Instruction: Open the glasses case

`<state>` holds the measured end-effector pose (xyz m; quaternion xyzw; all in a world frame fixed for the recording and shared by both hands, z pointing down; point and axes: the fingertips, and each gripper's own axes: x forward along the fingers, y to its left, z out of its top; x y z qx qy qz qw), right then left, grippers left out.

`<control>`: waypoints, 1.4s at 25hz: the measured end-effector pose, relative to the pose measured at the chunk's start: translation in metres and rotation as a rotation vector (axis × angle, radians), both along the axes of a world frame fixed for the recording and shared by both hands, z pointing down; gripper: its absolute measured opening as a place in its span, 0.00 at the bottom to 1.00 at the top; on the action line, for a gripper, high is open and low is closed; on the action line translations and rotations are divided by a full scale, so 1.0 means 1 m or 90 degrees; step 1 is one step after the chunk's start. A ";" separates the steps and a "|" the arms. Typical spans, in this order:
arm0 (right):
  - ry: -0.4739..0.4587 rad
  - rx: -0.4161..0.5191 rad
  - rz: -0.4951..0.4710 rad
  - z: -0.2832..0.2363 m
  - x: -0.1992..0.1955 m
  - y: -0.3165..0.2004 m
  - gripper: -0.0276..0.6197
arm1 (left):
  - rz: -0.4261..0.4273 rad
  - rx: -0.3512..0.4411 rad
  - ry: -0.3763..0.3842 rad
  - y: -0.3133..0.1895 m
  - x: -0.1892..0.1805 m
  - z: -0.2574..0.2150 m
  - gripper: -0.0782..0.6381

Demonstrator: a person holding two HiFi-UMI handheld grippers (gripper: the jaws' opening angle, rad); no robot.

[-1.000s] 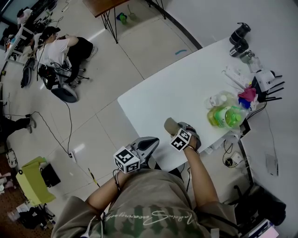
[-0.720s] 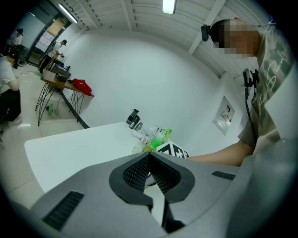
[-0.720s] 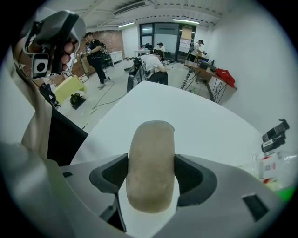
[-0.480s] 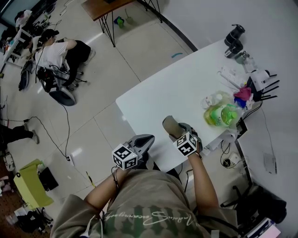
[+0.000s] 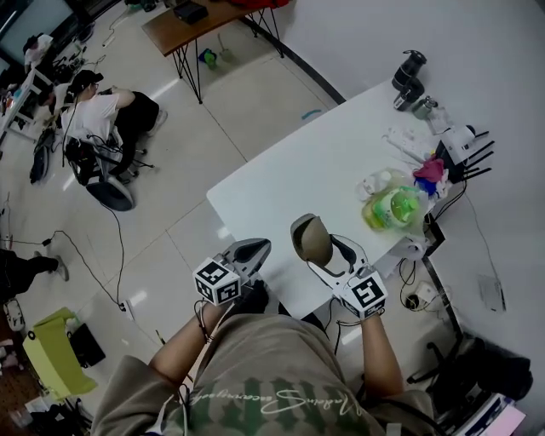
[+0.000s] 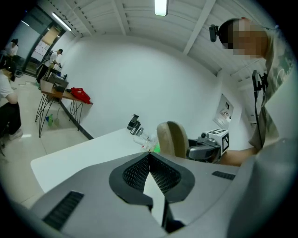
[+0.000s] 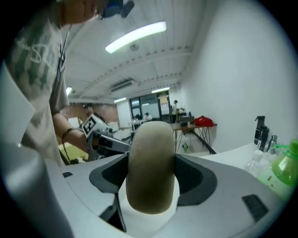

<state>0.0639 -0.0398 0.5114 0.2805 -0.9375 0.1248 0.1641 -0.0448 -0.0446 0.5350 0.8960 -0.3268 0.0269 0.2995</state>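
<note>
The glasses case (image 5: 310, 238) is a tan, rounded, closed shell held in the air over the near edge of the white table (image 5: 289, 166). My right gripper (image 5: 320, 249) is shut on it, one jaw on each side. In the right gripper view the case (image 7: 151, 162) stands upright between the dark pads (image 7: 192, 179) and fills the middle of the view. My left gripper (image 5: 255, 249) is to the left of the case, apart from it, shut and holding nothing. In the left gripper view its tips (image 6: 150, 154) meet, with the case (image 6: 172, 138) beyond them to the right.
A green bottle (image 5: 393, 207) in clear wrapping, a white router (image 5: 460, 139) and black cylinders (image 5: 407, 77) crowd the table's far right. A person (image 5: 100, 106) sits on the floor at the left. A wooden table (image 5: 192, 19) stands at the back.
My right gripper has lifted the case and tipped it upright, and its marker cube has swung back toward my body. The left gripper has shifted slightly.
</note>
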 end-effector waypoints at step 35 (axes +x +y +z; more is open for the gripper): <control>-0.475 -0.025 -0.110 -0.136 0.014 0.096 0.54 | 0.408 0.135 0.227 0.089 0.093 -0.176 0.63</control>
